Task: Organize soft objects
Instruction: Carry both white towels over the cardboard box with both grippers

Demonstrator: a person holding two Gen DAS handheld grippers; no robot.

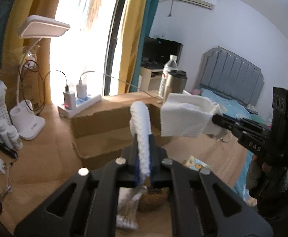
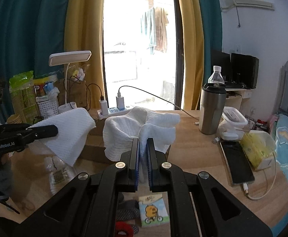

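Each gripper is shut on its own white textured cloth, both held in the air above the wooden desk [image 2: 199, 154]. My left gripper [image 1: 143, 138] pinches a cloth [image 1: 141, 122] that stands up between its fingers; in the right wrist view this cloth [image 2: 68, 132] hangs from the left gripper [image 2: 45, 131] at the left. My right gripper [image 2: 143, 141] pinches a bunched cloth [image 2: 140, 126] that fans out past its tips; in the left wrist view it [image 1: 185, 116] hangs from the right gripper [image 1: 220, 121] at the right.
A cardboard box [image 1: 108, 122] lies on the desk under the cloths. A power strip [image 2: 114, 111], desk lamp [image 2: 68, 58], steel tumbler [image 2: 213, 110], water bottle [image 2: 216, 77], phone [image 2: 236, 162], tissue pack [image 2: 258, 150] and small cartoon packet [image 2: 153, 211] sit around. A bed [image 1: 228, 102] is at the right.
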